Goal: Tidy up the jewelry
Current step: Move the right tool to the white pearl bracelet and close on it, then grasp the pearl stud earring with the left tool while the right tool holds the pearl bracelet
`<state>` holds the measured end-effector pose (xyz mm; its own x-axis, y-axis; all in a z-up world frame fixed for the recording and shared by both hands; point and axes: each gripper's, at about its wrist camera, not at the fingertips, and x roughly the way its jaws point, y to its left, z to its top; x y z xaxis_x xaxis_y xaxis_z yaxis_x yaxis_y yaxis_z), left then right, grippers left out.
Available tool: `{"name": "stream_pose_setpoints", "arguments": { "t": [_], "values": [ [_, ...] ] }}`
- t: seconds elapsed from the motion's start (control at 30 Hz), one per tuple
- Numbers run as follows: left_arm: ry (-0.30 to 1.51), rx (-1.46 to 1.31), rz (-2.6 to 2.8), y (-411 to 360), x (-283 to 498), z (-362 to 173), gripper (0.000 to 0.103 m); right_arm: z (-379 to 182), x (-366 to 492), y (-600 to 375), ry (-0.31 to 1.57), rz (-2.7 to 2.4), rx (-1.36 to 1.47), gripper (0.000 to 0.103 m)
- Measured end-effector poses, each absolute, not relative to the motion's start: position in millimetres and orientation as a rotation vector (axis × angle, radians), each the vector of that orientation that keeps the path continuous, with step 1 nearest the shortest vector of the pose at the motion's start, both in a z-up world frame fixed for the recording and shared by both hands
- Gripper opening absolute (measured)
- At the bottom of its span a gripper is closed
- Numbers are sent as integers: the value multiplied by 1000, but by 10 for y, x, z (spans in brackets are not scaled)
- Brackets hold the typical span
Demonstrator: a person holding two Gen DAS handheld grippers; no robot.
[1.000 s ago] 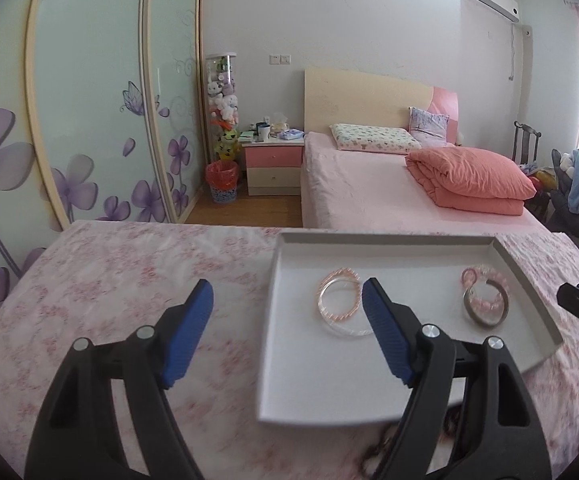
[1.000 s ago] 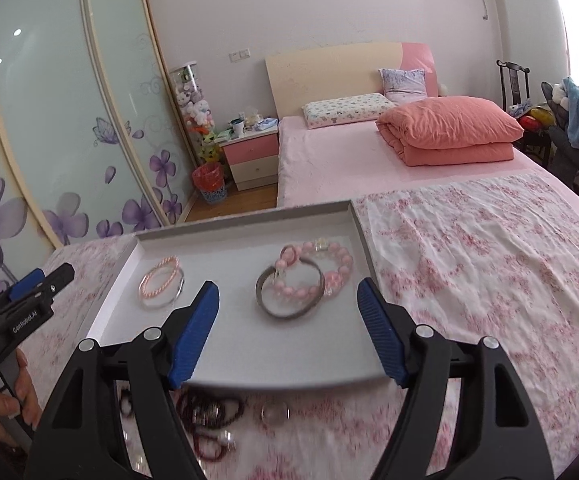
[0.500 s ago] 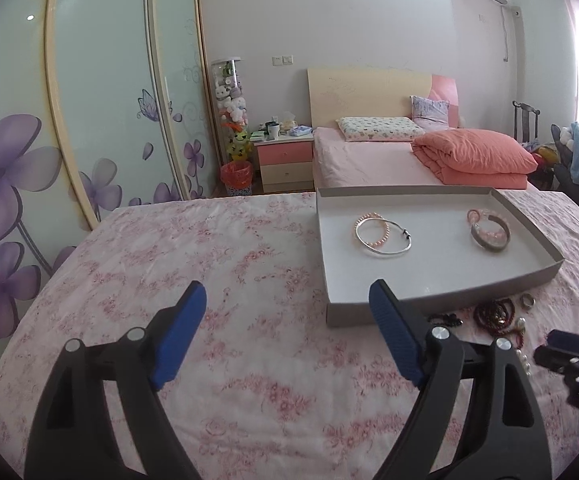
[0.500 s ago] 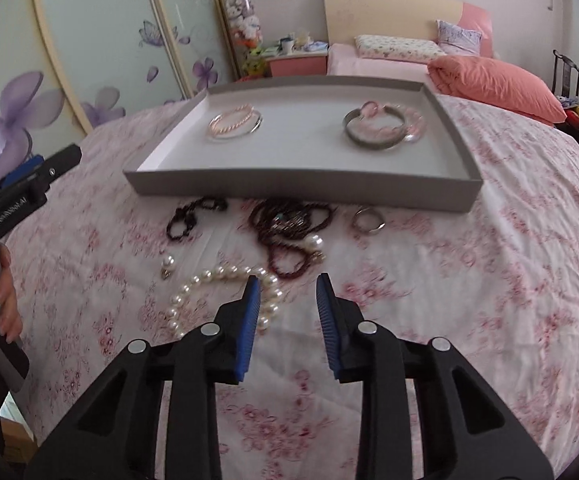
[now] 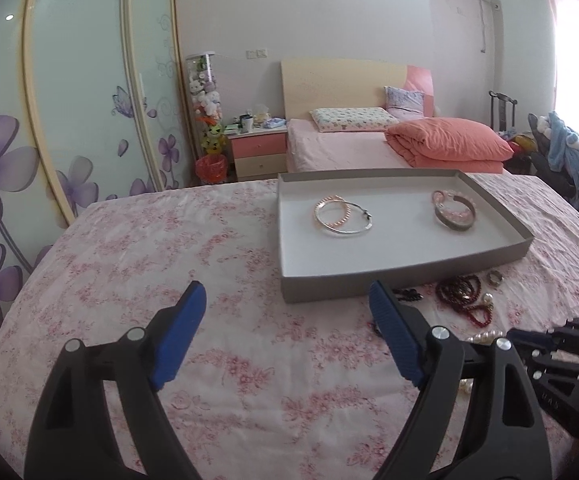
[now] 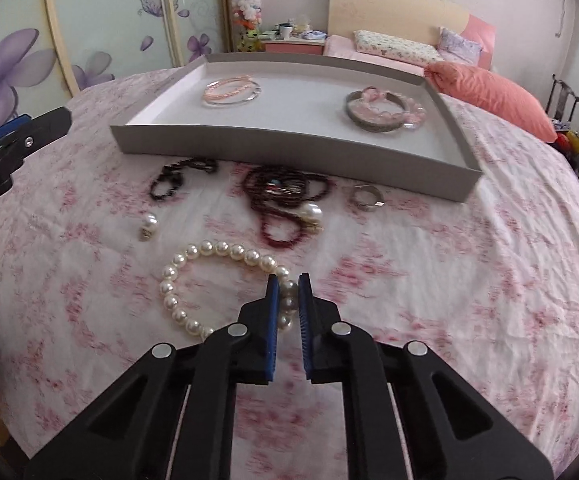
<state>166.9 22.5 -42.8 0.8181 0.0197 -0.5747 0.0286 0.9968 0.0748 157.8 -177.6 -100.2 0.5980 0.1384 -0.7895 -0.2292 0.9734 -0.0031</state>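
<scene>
Floral bedspread (image 6: pixel 469 280): right gripper (image 6: pixel 288 280) fingers pinching pearl bracelet (image 6: pixel 209 272).

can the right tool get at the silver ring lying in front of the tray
Probably yes. The silver ring lies alone on the cloth, just clear of the tray, nothing covering it. But the right tool is nearly closed around the pearl bracelet now.

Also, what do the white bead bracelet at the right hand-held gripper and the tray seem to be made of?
White bead bracelet: round glossy cream beads with soft highlights, so pearl or imitation pearl; I cannot tell which. Tray: matte grey, thin straight walls, white inside; it looks like cardboard.
</scene>
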Motion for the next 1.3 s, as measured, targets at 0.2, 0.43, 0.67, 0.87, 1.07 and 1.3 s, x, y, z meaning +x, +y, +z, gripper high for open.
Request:
{"name": "stream_pose_setpoints", "arguments": {
  "t": [0.2, 0.43, 0.67, 0.87, 1.07, 1.3],
  "values": [
    [646, 96, -74, 52, 1631, -524, 82, -1011, 1782, -2318, 892, 38, -32, 11],
    [694, 110, -148, -114, 1614, -651, 82, -1020, 1815, -2461, 900, 46, 16, 12],
    [757, 140, -198, -300, 1623, -820, 82, -1032, 1755, -2415, 871, 47, -24, 11],
    [838, 139, -162, -417, 1770, -962, 64, -1032, 1757, -2443, 873, 54, -10, 11],
    [901, 101, -149, -475, 1896, -1067, 47, -1035, 1775, -2462, 874, 60, 2, 11],
    [894, 86, -149, -472, 1904, -1060, 14, -1035, 1765, -2464, 874, 60, 3, 11]
  ]
}}
